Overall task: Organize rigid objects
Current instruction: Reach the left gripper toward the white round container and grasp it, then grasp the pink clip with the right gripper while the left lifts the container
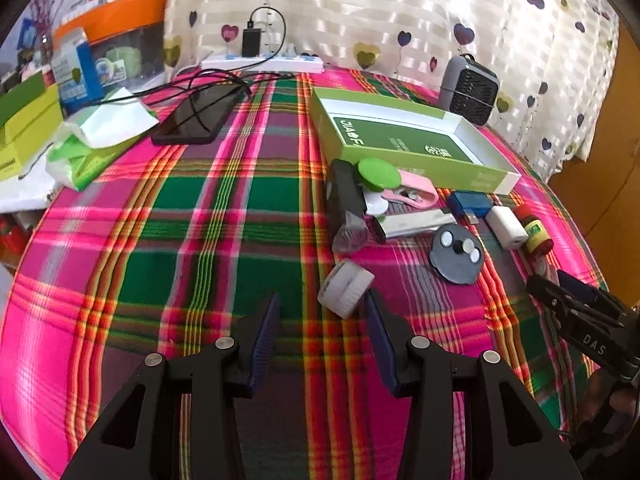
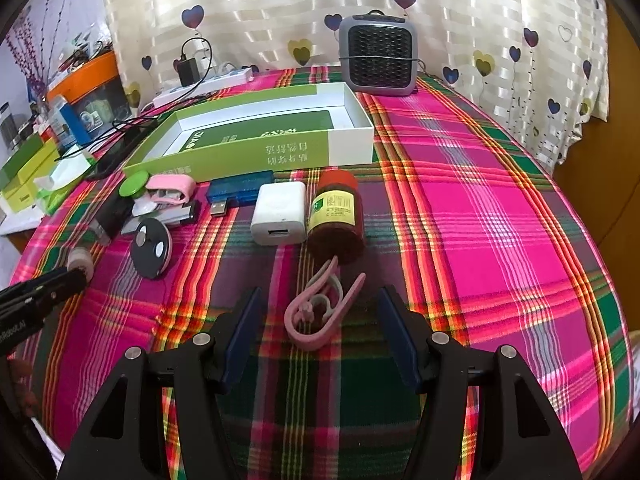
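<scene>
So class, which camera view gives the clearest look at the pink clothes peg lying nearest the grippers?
The right wrist view. The pink clothes peg lies whole and unobstructed on the plaid cloth, just ahead of the open right gripper, between its fingers. The left wrist view does not show this peg clearly; the right gripper appears at its edge.

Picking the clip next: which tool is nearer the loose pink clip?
Right. The pink clip lies between the open right tool's fingers. The left tool is off beside the white roll.

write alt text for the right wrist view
The open right gripper hovers over a pink plastic clothes peg on a pink-and-green plaid tablecloth. Beyond lie a red-capped brown bottle, a white USB charger cube and an open green-and-white cardboard box.
</scene>
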Demonstrator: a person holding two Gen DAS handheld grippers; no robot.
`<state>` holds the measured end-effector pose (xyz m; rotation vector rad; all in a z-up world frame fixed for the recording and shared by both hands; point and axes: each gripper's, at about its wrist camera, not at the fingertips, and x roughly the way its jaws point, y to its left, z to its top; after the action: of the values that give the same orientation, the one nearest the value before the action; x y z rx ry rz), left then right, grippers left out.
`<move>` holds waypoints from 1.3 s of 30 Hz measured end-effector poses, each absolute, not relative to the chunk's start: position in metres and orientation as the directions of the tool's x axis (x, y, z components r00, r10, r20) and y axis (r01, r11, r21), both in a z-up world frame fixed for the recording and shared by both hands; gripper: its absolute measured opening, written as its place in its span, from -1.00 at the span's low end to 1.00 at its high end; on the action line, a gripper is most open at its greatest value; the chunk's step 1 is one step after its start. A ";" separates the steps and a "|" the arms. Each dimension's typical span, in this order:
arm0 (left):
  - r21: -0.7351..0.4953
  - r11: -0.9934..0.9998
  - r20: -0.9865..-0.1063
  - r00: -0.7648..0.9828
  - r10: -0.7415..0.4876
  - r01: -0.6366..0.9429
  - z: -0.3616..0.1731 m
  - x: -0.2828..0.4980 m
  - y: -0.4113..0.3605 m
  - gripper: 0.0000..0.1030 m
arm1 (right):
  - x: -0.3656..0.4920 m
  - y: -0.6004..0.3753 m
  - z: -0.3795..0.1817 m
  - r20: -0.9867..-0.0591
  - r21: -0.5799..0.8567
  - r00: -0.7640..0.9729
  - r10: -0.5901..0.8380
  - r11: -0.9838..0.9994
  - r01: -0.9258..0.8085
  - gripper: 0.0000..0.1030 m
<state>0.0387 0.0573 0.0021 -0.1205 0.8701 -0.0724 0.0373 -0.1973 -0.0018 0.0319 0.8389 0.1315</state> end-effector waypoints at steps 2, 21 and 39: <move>-0.129 0.991 -0.757 0.644 -0.111 0.018 0.002 0.042 0.056 -0.16 | 0.037 -0.198 -0.002 -0.739 0.081 0.661 0.130 0.991 -0.103 0.17; -0.134 0.991 -0.755 0.647 -0.104 0.004 0.002 0.057 0.055 -0.36 | 0.037 -0.203 -0.002 -0.727 0.082 0.676 0.120 0.993 -0.088 -0.15; -0.135 0.991 -0.758 0.643 -0.111 0.012 0.000 0.048 0.052 -0.65 | 0.031 -0.203 -0.001 -0.718 0.108 0.678 0.159 0.987 -0.118 -0.54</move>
<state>0.0483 0.0520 0.0002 -0.1216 0.8706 -0.0699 0.0308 -0.2031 -0.0011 0.0547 0.8116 0.1557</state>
